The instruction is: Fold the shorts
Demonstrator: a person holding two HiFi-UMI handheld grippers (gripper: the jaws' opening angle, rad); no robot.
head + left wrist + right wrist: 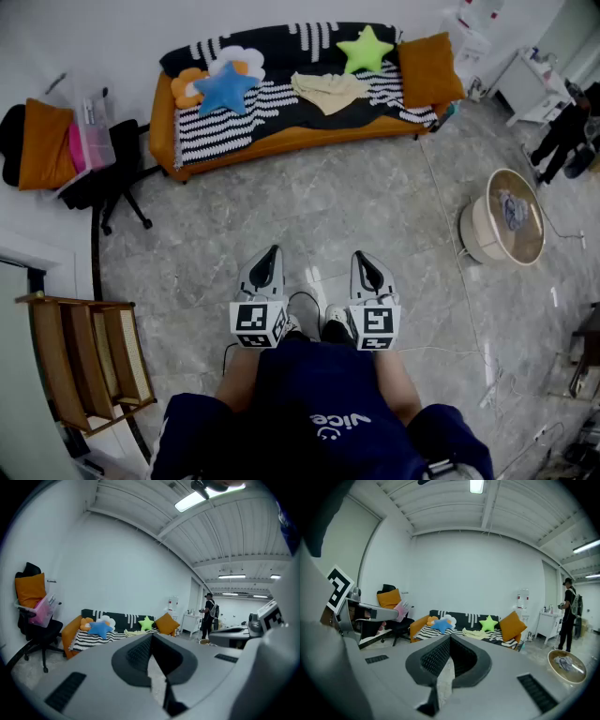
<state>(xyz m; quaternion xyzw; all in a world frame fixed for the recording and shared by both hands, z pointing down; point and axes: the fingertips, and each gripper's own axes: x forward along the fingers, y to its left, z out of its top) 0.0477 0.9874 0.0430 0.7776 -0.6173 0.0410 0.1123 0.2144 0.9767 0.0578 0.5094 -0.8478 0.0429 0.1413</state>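
The shorts (330,91) appear to be the pale cream garment lying loose and rumpled on the sofa (300,139), though at this range its legs and waistband cannot be made out. It is unfolded, spread in a flat, uneven heap on the striped black-and-white cover. Its longer side runs along the sofa's length, and one corner droops toward the front edge of the seat. It lies between the blue star cushion (225,87) and the orange cushion (429,67), with the green star cushion (364,49) just behind it against the backrest.

Well apart from the sofa, across the grey stone floor (375,206), the left gripper (272,253) and the right gripper (362,256) are held side by side in front of the person, both pointing toward the sofa. Each has its jaws pressed together with nothing between them. A black office chair (108,183) stands left of the sofa, and a round basket (476,230) sits on the floor to the right.
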